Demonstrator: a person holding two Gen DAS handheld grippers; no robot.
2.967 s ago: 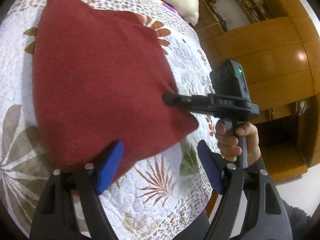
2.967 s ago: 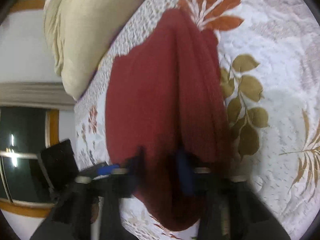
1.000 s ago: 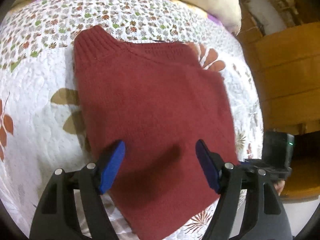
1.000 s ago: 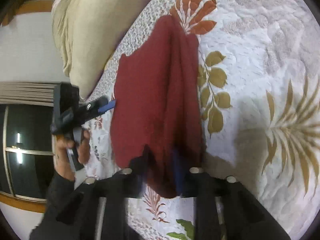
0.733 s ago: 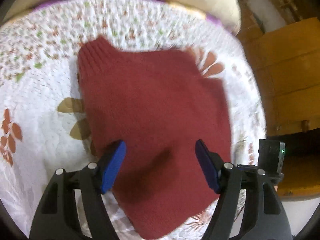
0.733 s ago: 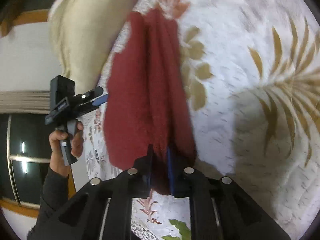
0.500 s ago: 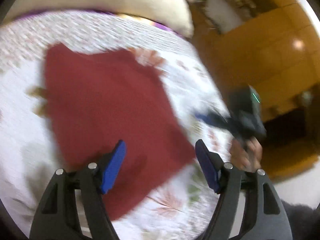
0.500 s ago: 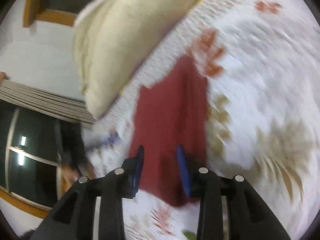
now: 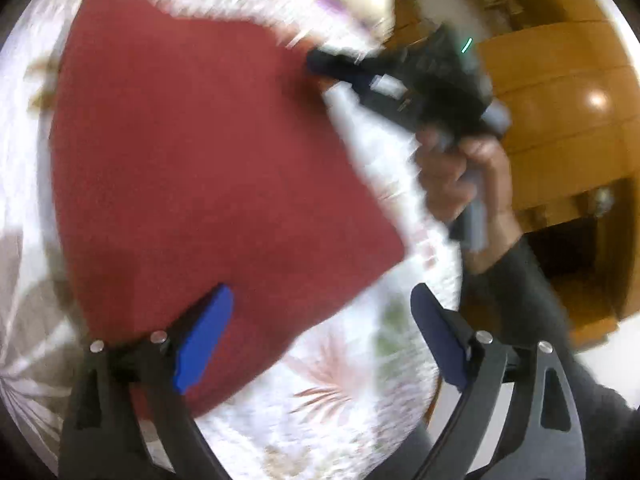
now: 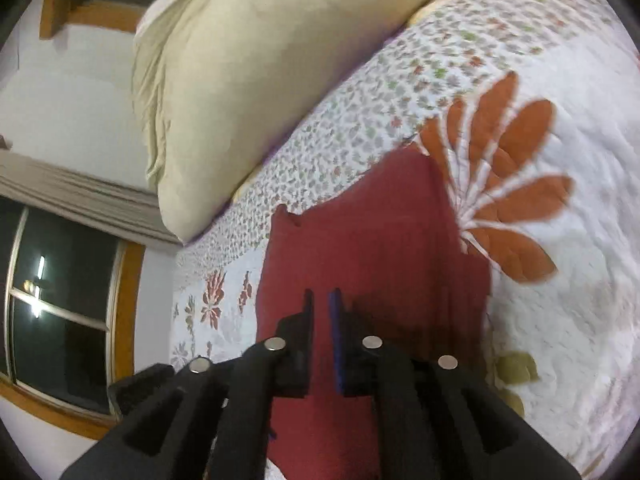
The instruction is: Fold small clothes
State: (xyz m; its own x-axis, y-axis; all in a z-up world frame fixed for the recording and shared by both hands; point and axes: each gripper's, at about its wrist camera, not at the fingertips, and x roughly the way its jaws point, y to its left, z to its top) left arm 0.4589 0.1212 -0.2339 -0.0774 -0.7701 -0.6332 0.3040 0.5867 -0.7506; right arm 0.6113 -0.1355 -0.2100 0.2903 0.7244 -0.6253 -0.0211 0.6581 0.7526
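one dark red knit sweater lies flat on the quilted floral bedspread, its near corner close to the bed's near edge. over that corner hangs the left gripper, its two blue-padded fingers spread wide with nothing between them. further right, a hand in a dark sleeve holds the right gripper, whose tip sits at the sweater's far right edge; that view is blurred. from its own camera the right gripper hovers above the red knit, fingers drawn nearly together with only a thin slit between, nothing visibly pinched. one cream pillow lies along the far edge of the bed, and at the left is a dark window with a wooden frame. a wooden cabinet stands beyond the bed's right edge.
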